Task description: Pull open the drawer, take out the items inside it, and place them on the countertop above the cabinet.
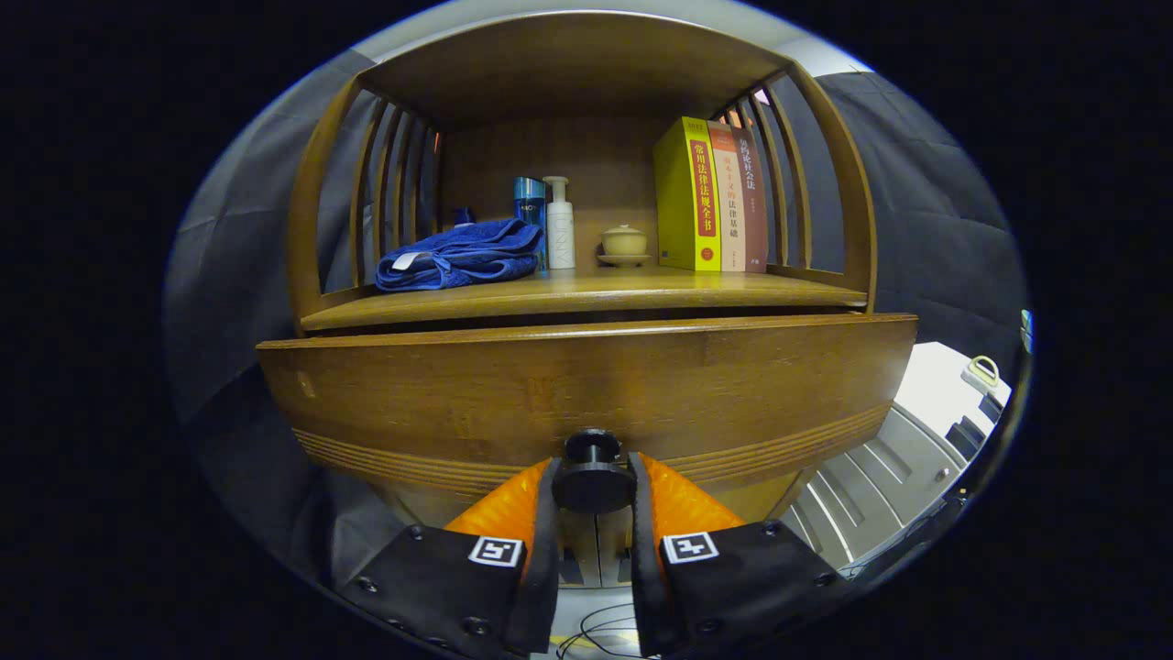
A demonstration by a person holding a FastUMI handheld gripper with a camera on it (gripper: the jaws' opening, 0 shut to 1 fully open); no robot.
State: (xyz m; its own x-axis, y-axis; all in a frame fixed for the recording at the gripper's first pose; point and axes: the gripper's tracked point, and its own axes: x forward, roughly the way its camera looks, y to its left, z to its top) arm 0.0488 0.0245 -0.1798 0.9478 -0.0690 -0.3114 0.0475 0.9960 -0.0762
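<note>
A brown wooden drawer front (586,394) stands a little out from the cabinet under the countertop (586,291). Its round black knob (593,477) sits between my two orange fingers. My gripper (593,490) is shut on that knob, one pad (513,509) pressing on its left side and the other on its right. From this low angle the inside of the drawer is hidden behind its front panel.
On the countertop lie a folded blue towel (463,254), a blue bottle (530,213), a white pump bottle (560,225), a small lidded cup (624,243) and upright books (710,194). Slatted side rails and a shelf roof enclose it. Grey drawers (903,458) stand to the right.
</note>
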